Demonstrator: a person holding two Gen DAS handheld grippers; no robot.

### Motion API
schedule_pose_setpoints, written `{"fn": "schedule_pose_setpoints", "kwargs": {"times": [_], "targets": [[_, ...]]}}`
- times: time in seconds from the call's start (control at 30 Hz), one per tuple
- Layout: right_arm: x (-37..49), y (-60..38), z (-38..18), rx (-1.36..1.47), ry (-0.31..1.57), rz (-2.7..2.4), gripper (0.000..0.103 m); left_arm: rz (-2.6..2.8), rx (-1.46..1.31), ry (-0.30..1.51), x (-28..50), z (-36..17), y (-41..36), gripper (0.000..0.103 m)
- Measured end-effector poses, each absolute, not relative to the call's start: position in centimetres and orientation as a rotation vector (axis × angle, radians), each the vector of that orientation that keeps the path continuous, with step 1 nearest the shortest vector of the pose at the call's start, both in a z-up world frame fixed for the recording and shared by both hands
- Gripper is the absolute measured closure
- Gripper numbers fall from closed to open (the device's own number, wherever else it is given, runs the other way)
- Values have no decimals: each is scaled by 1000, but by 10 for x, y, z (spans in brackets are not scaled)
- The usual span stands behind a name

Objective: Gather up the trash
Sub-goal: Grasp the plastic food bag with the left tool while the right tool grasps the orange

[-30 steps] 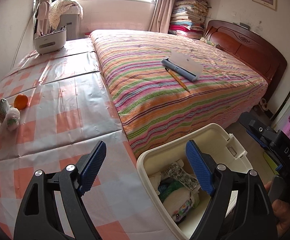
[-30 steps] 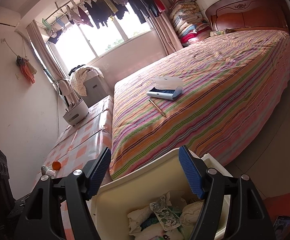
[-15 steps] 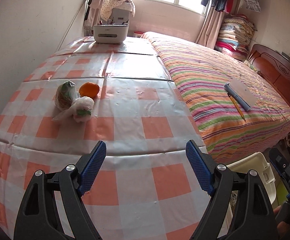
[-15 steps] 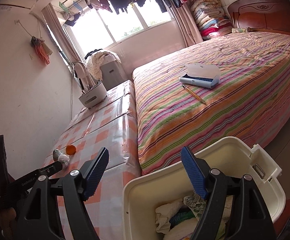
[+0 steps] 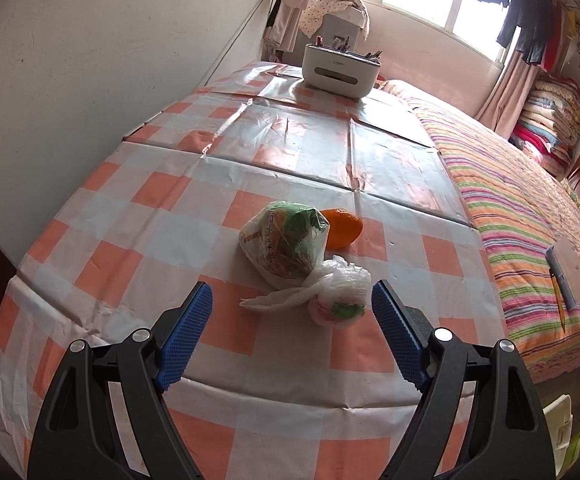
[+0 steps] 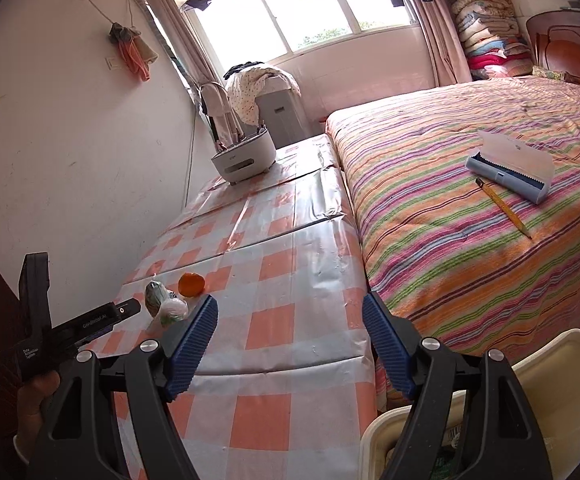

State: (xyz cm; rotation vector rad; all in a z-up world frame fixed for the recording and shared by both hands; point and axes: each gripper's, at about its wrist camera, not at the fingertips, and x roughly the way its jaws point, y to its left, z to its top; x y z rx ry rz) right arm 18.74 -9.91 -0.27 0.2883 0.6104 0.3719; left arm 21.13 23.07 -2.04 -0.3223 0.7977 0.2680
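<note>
Broadly, the room is taken up by a bed (image 6: 470,216) under a striped cover, with a table (image 5: 249,168) in an orange-and-white checked cloth set against its side. On the floor at the table's near corner stands the cream trash bin (image 6: 554,384), cut off by the frame edge, so little of its contents shows here.

At the table's far end sits a white organiser box (image 5: 340,68). Toward the near end lie the things to collect: a printed plastic bag (image 5: 283,246), touching an orange (image 5: 342,228) behind it, and a smaller knotted clear bag (image 5: 338,296) just in front.

Judging by this, the step in hand is the reach for the next piece of trash. The left gripper (image 5: 292,330) hovers above the cloth with its jaws wide apart and nothing between them, the knotted bag lying just beyond its fingertips. The next move calls for lowering onto that soft bag and closing on its bulk rather than on its loose tail.

The right gripper (image 6: 290,344) is likewise spread and empty, between the table and the bin.

Whether the orange is trash is hard to say, and what the bags hold cannot be made out.
</note>
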Motion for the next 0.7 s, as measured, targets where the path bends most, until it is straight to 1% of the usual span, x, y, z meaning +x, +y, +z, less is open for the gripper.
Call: {"fn": "schedule_pose_setpoints", "kwargs": {"times": [0.3, 0.53, 0.6, 0.63, 0.7], "targets": [[232, -53, -6, 219, 654, 433, 30, 259, -348, 874, 263, -50, 255, 22], [260, -22, -16, 173, 713, 490, 30, 244, -385, 908, 281, -71, 268, 24], [270, -10, -19, 160, 737, 515, 30, 243, -375, 891, 281, -71, 270, 35], [274, -3, -21, 150, 749, 529, 30, 232, -379, 890, 281, -71, 272, 43], [283, 12, -24, 131, 767, 553, 30, 226, -381, 890, 279, -69, 274, 46]]}}
